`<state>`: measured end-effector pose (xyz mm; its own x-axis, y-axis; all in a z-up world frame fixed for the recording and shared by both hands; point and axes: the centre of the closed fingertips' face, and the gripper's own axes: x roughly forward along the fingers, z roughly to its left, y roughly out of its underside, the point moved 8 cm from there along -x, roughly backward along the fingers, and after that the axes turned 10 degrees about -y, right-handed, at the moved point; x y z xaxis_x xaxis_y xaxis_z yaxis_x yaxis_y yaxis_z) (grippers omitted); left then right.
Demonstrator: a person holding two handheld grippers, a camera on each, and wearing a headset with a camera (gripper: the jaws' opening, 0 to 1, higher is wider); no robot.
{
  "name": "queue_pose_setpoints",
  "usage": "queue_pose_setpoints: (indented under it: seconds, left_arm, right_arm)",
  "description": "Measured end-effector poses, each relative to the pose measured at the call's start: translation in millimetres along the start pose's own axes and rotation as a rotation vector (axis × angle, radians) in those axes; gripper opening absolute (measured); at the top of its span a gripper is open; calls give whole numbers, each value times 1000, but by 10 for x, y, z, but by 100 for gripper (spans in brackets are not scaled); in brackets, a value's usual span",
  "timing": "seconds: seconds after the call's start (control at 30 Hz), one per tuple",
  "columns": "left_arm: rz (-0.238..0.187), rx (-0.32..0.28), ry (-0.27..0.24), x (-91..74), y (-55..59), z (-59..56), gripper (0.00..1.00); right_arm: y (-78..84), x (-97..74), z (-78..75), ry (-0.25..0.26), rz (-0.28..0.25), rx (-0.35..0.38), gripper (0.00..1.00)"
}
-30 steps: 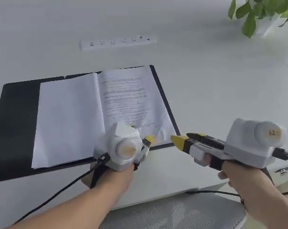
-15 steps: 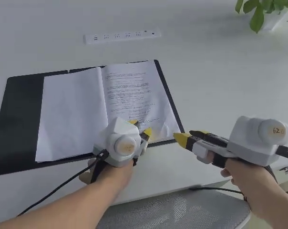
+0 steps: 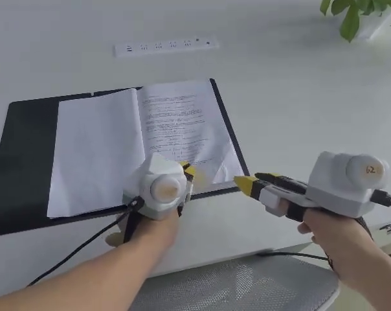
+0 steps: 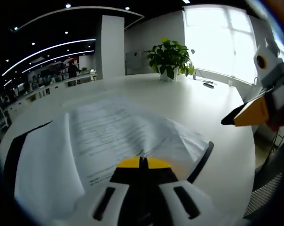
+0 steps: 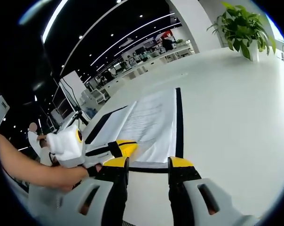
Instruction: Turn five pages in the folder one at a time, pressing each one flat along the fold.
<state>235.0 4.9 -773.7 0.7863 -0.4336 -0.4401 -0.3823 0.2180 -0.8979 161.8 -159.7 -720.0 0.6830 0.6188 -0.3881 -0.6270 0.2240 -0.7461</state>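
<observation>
Pinching the page (image 3: 176, 123) at its lower edge, left gripper (image 4: 140, 162); right gripper (image 5: 148, 164) spread

The head view looks forward and down from above the table's (image 3: 299, 97) near edge, wide enough to take in the whole open folder (image 3: 24, 149), the left gripper (image 3: 189, 172) and the right gripper (image 3: 245, 184). The left gripper view sits low and close, its jaws just over the printed page (image 4: 114, 127), facing a plant (image 4: 170, 56) far ahead. The right gripper view sits farther back, with the folder's corner ahead of its jaws and the left gripper to their left. All three share that page and the plant.
</observation>
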Motion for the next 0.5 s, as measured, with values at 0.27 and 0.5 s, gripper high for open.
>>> queue_pose_setpoints:
  seconds: [0.27, 0.5]
  left_arm:
    - [8, -57, 0, 7, 1, 9, 0]
    - [10, -49, 6, 13, 4, 7, 0]
  right_arm:
    - [-47, 187, -76, -25, 17, -11, 29]
    - [-19, 351, -184, -29, 56, -4, 30]
